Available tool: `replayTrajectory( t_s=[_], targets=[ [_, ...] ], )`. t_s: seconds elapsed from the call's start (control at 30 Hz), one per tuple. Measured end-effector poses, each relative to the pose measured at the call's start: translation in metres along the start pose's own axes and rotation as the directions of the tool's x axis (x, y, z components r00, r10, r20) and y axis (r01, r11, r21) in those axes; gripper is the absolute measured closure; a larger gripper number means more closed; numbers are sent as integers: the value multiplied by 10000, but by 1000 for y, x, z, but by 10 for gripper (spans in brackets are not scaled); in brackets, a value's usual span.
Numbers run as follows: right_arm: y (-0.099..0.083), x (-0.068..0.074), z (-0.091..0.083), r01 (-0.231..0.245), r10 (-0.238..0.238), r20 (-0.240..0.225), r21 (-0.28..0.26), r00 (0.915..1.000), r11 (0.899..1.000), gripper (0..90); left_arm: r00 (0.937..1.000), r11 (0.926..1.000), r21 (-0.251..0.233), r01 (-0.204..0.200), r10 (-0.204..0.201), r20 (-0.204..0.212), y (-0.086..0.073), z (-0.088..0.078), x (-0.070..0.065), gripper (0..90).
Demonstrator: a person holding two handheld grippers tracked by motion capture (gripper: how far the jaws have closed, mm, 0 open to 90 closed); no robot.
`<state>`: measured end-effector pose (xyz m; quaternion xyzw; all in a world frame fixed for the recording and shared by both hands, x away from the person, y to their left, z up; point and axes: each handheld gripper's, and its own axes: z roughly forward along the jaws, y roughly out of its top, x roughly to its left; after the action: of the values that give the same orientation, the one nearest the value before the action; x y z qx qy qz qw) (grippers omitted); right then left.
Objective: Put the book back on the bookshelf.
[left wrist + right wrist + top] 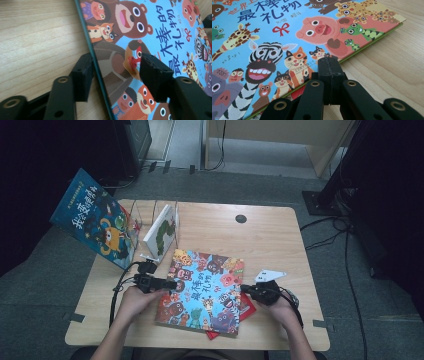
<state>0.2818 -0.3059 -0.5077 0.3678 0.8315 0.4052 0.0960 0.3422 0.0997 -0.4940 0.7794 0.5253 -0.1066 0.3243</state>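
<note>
A blue picture book (202, 290) with cartoon animals on its cover lies flat near the front of the wooden table (270, 245). My left gripper (170, 284) is at the book's left edge. In the left gripper view the book (155, 32) has that edge between the open jaws of my left gripper (116, 62), one jaw on the table side, the other over the cover. My right gripper (245, 289) is at the book's right edge. In the right gripper view my right gripper (328, 60) is shut, its tip against the edge of the book (274, 37).
A red book (248, 310) peeks out from under the blue one at its right and front. At the back left a clear rack (145, 212) holds a white book (161, 230) upright, and a dark blue book (95, 217) leans beside it. A black grommet (241, 218) sits at the rear.
</note>
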Motion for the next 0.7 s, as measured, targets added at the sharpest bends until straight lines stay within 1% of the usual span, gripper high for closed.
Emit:
replayTrajectory(
  t_s=[0.07,0.13,0.17,0.23,0.3,0.33,0.4,0.43,0.5,0.53,0.57,0.6,0.63,0.67,0.7],
  targets=[
    [0,1,0,20,-20,40,36,10000,10000,900,9995,9996,11,291,-291,97,2,0,3,499],
    [1,1,0,39,-39,61,47,10000,10000,900,9991,9991,71,416,-416,104,3,-1,5,537],
    [1,1,0,39,-40,55,59,10000,10000,900,9984,9986,33,534,-535,187,4,-2,5,547],
    [1,1,0,26,-26,41,42,10000,10000,900,9982,9985,112,531,-534,290,5,-4,6,562],
    [1,1,1,22,-22,-4,39,10000,10000,900,9977,9984,-24,562,-561,389,7,-11,5,562],
    [2,2,2,32,-32,-27,42,10000,10000,900,9977,9986,-110,512,-507,444,8,-16,5,562],
    [3,4,4,161,-161,-103,10,9998,9999,900,9950,9965,-426,716,-684,725,10,-26,6,562],
    [3,6,6,210,-210,-159,7,9997,9998,900,9945,9959,-507,743,-702,777,11,-32,6,561],
    [5,9,9,429,-429,-324,6,9986,9991,900,9969,9966,-611,547,-511,591,14,-42,1,561],
    [6,11,10,490,-491,-378,-30,9981,9988,900,9972,9964,-673,525,-487,563,16,-47,-1,560],
    [6,12,12,522,-522,-432,-12,9977,9986,900,9961,9960,-706,546,-494,734,18,-52,-1,560],
    [7,13,13,541,-543,-433,-51,9976,9985,900,9930,9945,-800,672,-589,1021,19,-57,-2,561],
    [7,13,13,528,-530,-457,-61,9975,9986,900,9907,9943,-812,687,-585,1228,21,-61,-3,564],
    [7,13,14,505,-508,-477,-80,9976,9987,900,9909,9950,-791,616,-515,1243,23,-66,-6,569],
    [7,13,15,483,-489,-534,-122,9974,9988,900,9930,9963,-727,450,-367,1119,26,-69,-11,571]
  ],
)
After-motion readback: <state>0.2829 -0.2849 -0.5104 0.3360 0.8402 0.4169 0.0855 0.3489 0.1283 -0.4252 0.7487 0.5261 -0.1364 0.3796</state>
